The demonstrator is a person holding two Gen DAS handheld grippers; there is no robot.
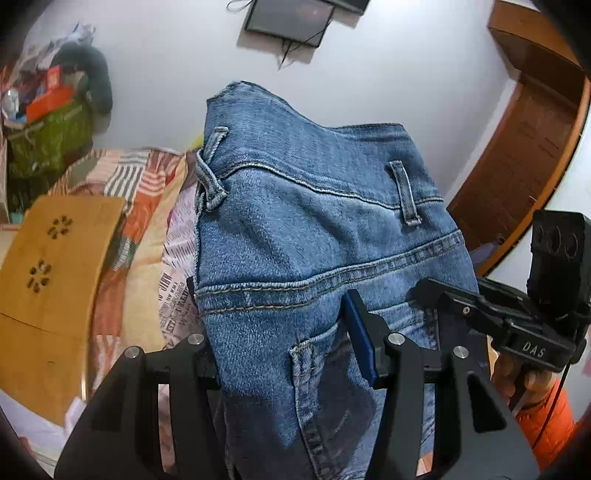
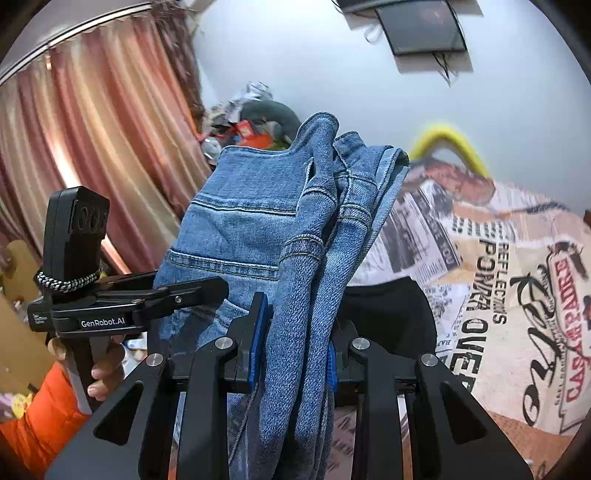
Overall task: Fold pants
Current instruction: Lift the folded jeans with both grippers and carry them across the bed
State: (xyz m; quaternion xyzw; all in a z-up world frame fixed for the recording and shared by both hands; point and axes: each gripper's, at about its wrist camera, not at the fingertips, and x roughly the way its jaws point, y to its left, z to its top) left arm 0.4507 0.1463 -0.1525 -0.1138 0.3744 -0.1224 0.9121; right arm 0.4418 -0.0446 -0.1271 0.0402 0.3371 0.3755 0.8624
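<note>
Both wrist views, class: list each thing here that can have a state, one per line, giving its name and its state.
jeans: lifted off the bed, bunched, gripped at both sides
left gripper: shut on jeans
right gripper: shut on jeans, several layers between its pads
bedspread: spread flat over the bed
wall screen: dark
curtain: drawn

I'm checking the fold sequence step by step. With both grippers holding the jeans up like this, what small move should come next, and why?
Probably lower both grippers together toward the patchwork bedspread. The left gripper and right gripper each pinch the jeans, which hang bunched in the air, waistband up. Laying them flat first would give a surface to fold on.
</note>
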